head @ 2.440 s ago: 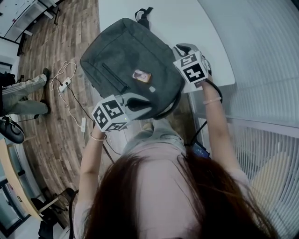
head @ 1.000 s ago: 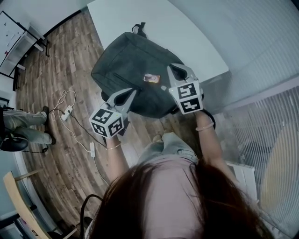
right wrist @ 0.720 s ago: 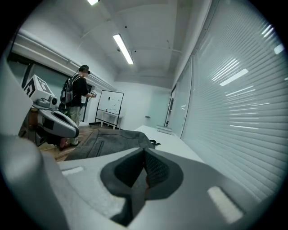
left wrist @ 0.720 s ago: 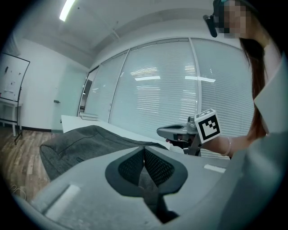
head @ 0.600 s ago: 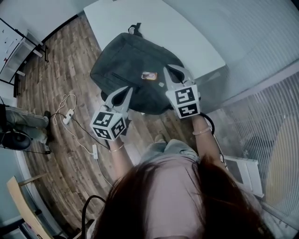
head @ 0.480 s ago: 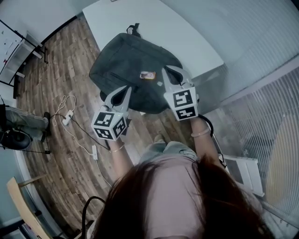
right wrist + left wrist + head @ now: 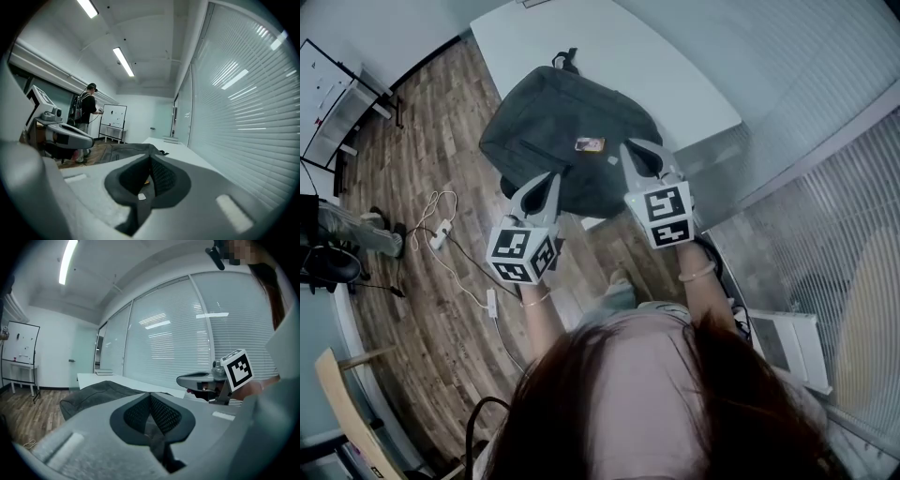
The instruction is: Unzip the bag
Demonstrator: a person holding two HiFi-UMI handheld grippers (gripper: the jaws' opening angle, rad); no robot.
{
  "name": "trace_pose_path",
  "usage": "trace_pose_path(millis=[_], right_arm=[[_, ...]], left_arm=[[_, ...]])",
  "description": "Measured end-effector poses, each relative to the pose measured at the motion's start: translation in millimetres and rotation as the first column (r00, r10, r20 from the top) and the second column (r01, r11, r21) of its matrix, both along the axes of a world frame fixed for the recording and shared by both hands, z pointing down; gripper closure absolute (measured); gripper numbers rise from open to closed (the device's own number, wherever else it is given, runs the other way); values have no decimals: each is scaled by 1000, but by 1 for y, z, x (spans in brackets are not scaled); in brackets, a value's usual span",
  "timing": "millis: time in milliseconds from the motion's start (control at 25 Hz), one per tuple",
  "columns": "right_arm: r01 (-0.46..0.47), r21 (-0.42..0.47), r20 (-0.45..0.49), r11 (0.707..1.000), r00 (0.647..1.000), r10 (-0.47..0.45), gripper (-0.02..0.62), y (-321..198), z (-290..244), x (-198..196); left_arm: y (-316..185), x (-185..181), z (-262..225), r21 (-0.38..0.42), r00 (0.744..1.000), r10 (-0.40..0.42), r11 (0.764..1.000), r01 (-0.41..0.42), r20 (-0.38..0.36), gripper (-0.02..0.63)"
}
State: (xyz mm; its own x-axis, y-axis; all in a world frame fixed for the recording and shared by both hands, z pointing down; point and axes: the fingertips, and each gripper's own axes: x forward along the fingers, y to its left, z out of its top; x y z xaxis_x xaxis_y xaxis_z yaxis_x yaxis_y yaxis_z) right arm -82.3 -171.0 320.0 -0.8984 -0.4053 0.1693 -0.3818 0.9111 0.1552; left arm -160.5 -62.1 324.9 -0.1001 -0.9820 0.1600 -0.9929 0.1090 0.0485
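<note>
A dark grey bag [image 7: 567,141] lies flat on the white table [image 7: 675,84], its near end hanging over the table's edge. A small orange label [image 7: 588,144] shows on its top. My left gripper [image 7: 546,180] hovers at the bag's near left edge, shut with nothing in it. My right gripper [image 7: 630,150] is over the bag's near right side, also shut and empty. In the left gripper view the shut jaws [image 7: 151,394] point over the bag [image 7: 93,393]. In the right gripper view the bag [image 7: 124,149] lies beyond the shut jaws [image 7: 151,157].
Cables and a power strip [image 7: 439,230] lie on the wooden floor left of the table. A person [image 7: 86,108] stands by a whiteboard [image 7: 112,119] at the room's far end. A glass wall with blinds [image 7: 825,141] runs along the right. A wooden chair [image 7: 342,394] is at lower left.
Both grippers have drawn back from the bag's near end toward the person and risen a little. The bag lies where it was on the table.
</note>
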Motion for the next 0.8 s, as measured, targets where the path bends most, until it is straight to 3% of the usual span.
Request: trace_pose_path(millis=[800], right_arm=[[7, 11, 75, 1000, 997, -8, 592, 55, -23, 64]], left_arm=[[50, 63, -33, 78, 997, -59, 995, 55, 45, 597]])
